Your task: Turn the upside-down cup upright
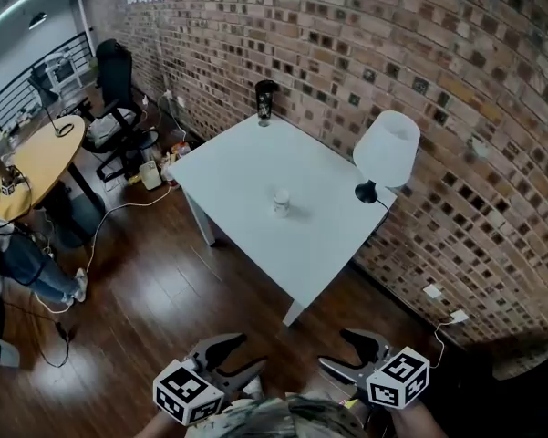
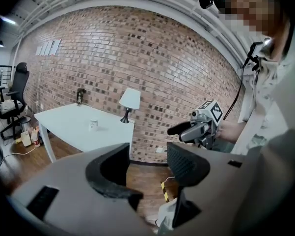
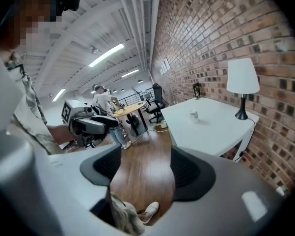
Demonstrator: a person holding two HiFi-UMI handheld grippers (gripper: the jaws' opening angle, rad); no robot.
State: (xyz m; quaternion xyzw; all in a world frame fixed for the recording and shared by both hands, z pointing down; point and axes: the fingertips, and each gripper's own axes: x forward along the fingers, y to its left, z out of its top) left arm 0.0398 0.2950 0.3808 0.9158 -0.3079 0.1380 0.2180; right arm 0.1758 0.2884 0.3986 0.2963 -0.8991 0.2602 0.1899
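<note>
A small white cup (image 1: pixel 281 202) stands on the white table (image 1: pixel 246 167) near its middle, far from both grippers; I cannot tell which way up it is. The cup (image 2: pixel 93 125) shows tiny in the left gripper view, and the cup (image 3: pixel 193 115) appears again in the right gripper view. My left gripper (image 1: pixel 234 355) is held low by my body, open and empty. The right gripper (image 1: pixel 337 352) is beside it, also open with nothing between its jaws. In the left gripper view the jaws of the left gripper (image 2: pixel 147 166) stand apart; the right gripper (image 3: pixel 146 168) likewise.
A white-shaded lamp (image 1: pixel 384 151) stands at the table's right corner by the brick wall. A dark bottle (image 1: pixel 264 102) is at the far corner. A round wooden table (image 1: pixel 41 156), an office chair (image 1: pixel 118 94) and cables lie left on the wood floor.
</note>
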